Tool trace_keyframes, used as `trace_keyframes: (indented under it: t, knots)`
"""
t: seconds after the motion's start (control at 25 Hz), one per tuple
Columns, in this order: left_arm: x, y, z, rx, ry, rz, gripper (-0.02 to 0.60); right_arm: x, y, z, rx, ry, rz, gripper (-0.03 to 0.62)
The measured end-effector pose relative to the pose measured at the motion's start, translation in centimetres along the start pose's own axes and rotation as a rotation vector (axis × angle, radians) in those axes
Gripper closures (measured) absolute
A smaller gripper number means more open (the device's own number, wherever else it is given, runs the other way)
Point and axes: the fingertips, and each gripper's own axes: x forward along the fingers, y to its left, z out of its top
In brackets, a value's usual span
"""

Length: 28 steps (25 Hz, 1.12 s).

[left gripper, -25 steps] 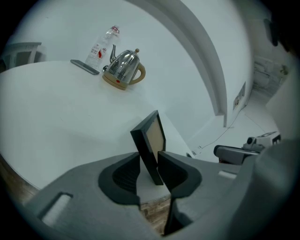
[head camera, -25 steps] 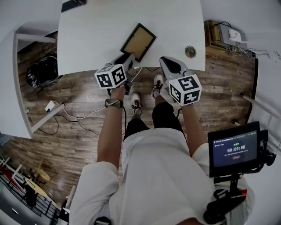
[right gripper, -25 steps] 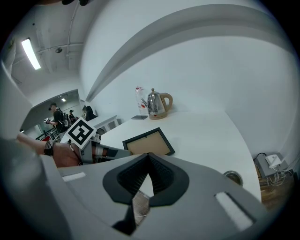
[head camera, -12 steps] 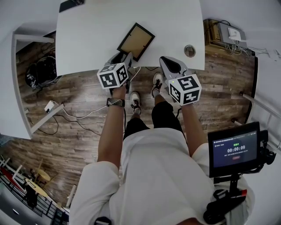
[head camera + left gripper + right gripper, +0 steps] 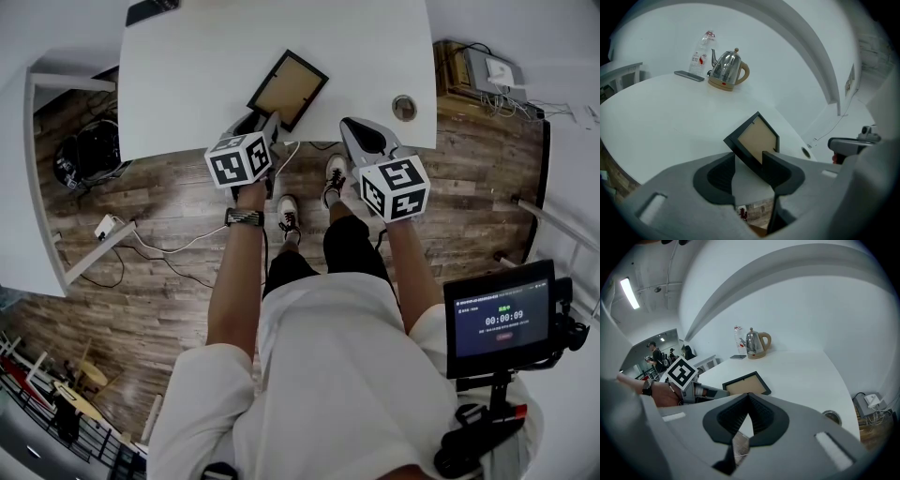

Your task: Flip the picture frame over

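The picture frame (image 5: 288, 89), black-rimmed with a tan panel facing up, lies flat on the white table (image 5: 187, 84) near its front edge. My left gripper (image 5: 267, 120) is at the frame's near corner. In the left gripper view the frame (image 5: 757, 138) has its near edge in the gap of the left gripper (image 5: 749, 161). Those jaws have just been opening and the pads do not press on the frame. My right gripper (image 5: 352, 127) hovers at the table's front edge to the right of the frame, shut with nothing in it. From the right gripper (image 5: 749, 397), the frame (image 5: 746, 384) lies ahead.
A steel kettle (image 5: 726, 70), a water bottle (image 5: 701, 54) and a dark flat device (image 5: 689, 75) stand at the table's far side. A round cable hole (image 5: 405, 109) sits right of the frame. A monitor on a stand (image 5: 500, 319) is at my right.
The frame has shifted slightly to the left on the table and the left gripper has turned a little with it. The right gripper has not moved.
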Motion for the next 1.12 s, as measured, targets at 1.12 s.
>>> trace_keyframes:
  t: [1.12]
  knots:
    - [-0.6, 0.9, 1.0, 0.023, -0.023, 0.091, 0.38, 0.0, 0.0, 0.0, 0.009, -0.002, -0.008, 0.592]
